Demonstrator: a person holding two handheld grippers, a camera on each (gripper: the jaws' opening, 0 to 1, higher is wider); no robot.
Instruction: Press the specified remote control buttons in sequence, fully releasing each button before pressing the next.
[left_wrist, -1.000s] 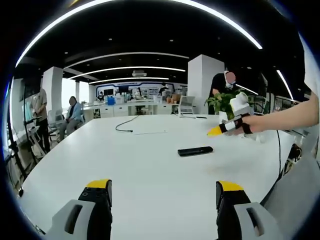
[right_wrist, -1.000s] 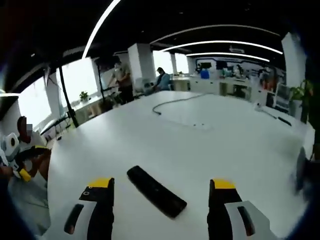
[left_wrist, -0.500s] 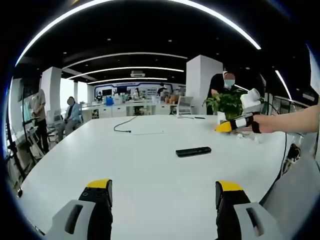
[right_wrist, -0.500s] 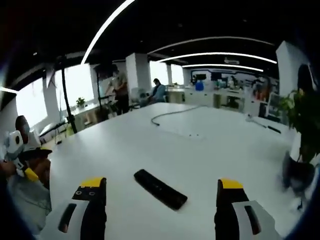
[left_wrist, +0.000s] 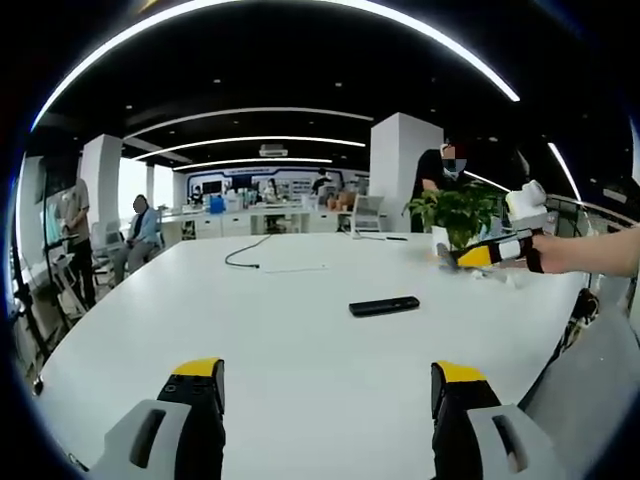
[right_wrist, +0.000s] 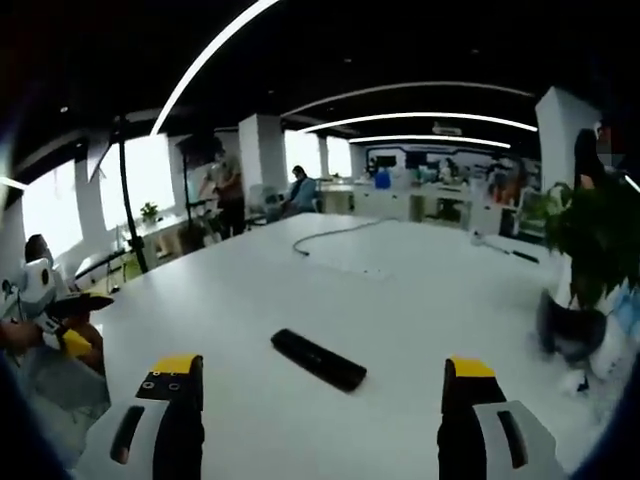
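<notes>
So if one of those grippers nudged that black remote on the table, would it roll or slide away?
The remote looks long, flat and low, so it probably won't roll or tip. It lies on a smooth white table, so a sideways nudge would likely make it slide or spin. It looks rigid and fairly light, though its weight can't be judged.

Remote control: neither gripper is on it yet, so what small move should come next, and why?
Probably bring the right gripper down toward the remote control. In the right gripper view the black remote lies flat on the white table, untouched, ahead of and between the open jaws. In the left gripper view the remote lies farther ahead, so the left gripper looks the worse choice.
</notes>
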